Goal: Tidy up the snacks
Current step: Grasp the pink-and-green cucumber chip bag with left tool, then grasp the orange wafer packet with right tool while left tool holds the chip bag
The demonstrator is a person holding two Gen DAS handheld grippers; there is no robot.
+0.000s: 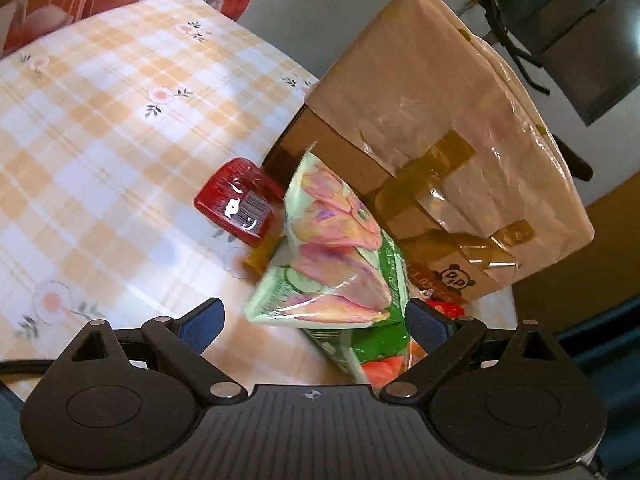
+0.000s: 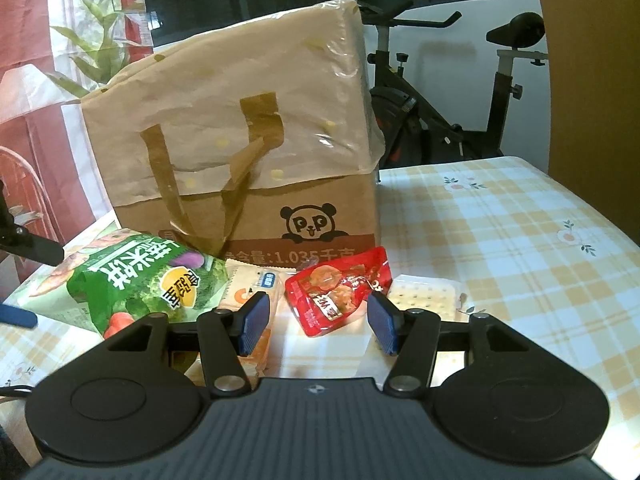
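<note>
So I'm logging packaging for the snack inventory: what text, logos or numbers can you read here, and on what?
"1.035", partly hidden Chinese either side: brown bag, below its panda logo.
"蔬米饼": green snack bag, upside down.
Red pouch: lettering too distorted.
Barcode on red packet: digits unreadable.

glossy plastic snack bag, matt cardboard box under crinkly film.
</note>
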